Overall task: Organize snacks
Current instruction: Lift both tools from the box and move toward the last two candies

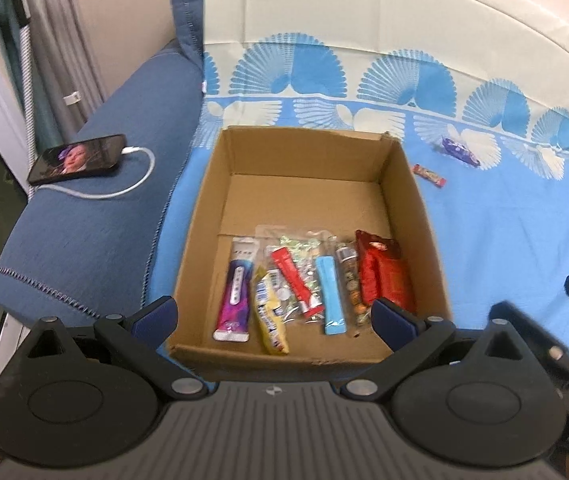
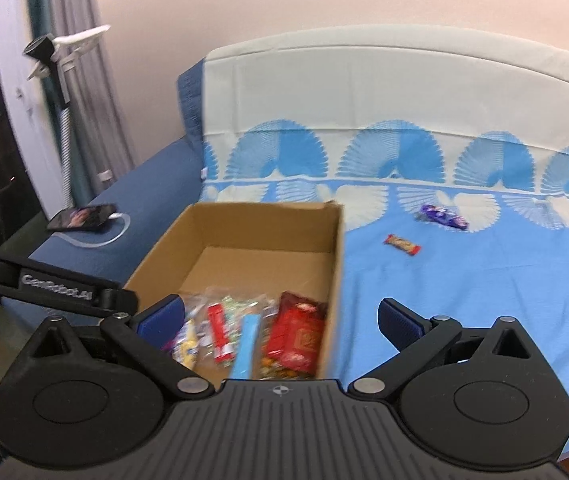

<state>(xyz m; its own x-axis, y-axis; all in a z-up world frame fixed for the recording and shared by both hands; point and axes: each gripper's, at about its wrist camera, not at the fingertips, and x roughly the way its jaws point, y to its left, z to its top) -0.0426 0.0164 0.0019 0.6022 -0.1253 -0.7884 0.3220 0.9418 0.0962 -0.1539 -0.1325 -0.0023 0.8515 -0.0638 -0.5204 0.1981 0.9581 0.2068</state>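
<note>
An open cardboard box [image 1: 408, 184] [image 2: 336, 248] sits on the blue bedsheet. Several snacks lie in a row at its near end: a purple stick pack [image 1: 236, 292], a yellow pack [image 1: 270, 320], a red stick [image 1: 296, 280], a light blue stick [image 1: 330, 292] and a red pouch [image 1: 382, 272] [image 2: 294, 334]. A purple-wrapped bar [image 1: 460, 150] [image 2: 442, 216] and a small red bar [image 1: 428, 175] [image 2: 402, 245] lie on the sheet right of the box. My left gripper [image 1: 274, 316] is open and empty above the box's near edge. My right gripper [image 2: 280, 318] is open and empty over the box's near right corner.
A phone [image 1: 78, 158] [image 2: 82, 218] with a white charging cable [image 1: 124, 188] lies on the dark blue blanket left of the box. A cream headboard [image 2: 364, 80] stands behind the bed. Curtains and a stand [image 2: 58, 64] are at the far left.
</note>
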